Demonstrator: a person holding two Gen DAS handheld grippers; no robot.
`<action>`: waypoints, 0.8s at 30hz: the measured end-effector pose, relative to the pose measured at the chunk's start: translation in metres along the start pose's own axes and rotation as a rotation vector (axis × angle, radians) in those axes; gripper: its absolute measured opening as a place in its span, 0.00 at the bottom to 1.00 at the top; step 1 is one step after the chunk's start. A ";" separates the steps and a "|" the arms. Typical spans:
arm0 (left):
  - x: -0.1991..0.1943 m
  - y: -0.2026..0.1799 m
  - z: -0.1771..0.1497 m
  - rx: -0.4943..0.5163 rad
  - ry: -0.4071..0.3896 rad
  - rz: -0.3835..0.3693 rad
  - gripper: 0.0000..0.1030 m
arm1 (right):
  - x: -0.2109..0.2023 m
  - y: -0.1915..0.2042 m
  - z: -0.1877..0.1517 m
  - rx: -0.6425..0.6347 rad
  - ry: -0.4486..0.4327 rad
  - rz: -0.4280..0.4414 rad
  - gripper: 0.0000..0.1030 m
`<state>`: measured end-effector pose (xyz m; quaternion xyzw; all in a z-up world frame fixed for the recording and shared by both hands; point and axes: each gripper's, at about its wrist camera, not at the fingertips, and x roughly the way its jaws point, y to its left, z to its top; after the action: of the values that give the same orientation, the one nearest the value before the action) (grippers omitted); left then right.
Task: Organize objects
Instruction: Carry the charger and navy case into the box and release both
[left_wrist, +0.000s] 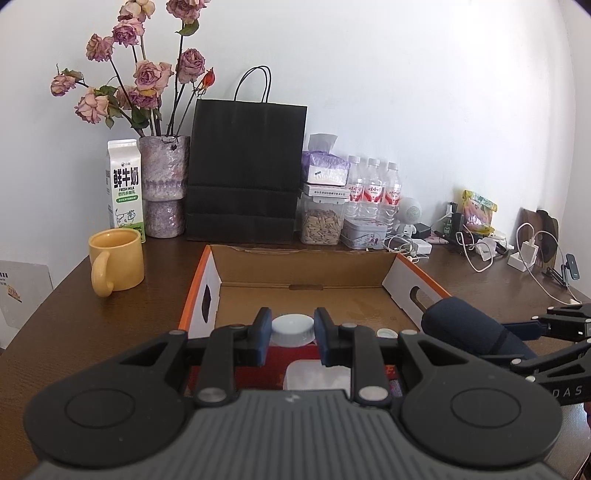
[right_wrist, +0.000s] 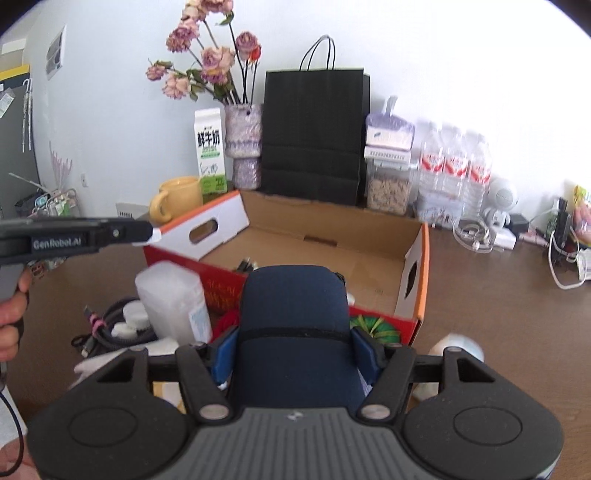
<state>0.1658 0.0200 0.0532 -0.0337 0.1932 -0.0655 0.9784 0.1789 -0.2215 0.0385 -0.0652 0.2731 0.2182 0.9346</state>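
Mid-carry, by the look of it: two things lifted over the counter (right_wrist: 498, 295), both bound for the open cardboard box (right_wrist: 332, 236) at twelve o'clock.

Right gripper (right_wrist: 297, 354), jaws clamped on the sides of a dark blue case (right_wrist: 295, 314); long axis running straight out along the fingers, rounded end toward twelve o'clock, just short of the box's red front wall. Next move, probably: forward over that wall, down, then release.

Left gripper (left_wrist: 290, 332), jaws closed on the neck of a white bottle (left_wrist: 317, 373) below its cap (left_wrist: 293, 326); body mostly hidden, long axis upright in the right wrist view, near nine o'clock of the case.
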 end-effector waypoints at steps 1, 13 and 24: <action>0.002 0.000 0.003 0.000 -0.003 0.003 0.25 | 0.000 -0.001 0.004 0.000 -0.011 -0.006 0.61; 0.058 -0.003 0.047 0.003 -0.013 0.031 0.25 | 0.048 -0.019 0.063 0.037 -0.054 -0.052 0.61; 0.138 0.003 0.060 0.000 0.128 0.069 0.27 | 0.133 -0.037 0.080 0.106 0.044 -0.085 0.62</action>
<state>0.3154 0.0057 0.0568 -0.0229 0.2562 -0.0336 0.9658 0.3344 -0.1861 0.0346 -0.0320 0.3017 0.1619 0.9390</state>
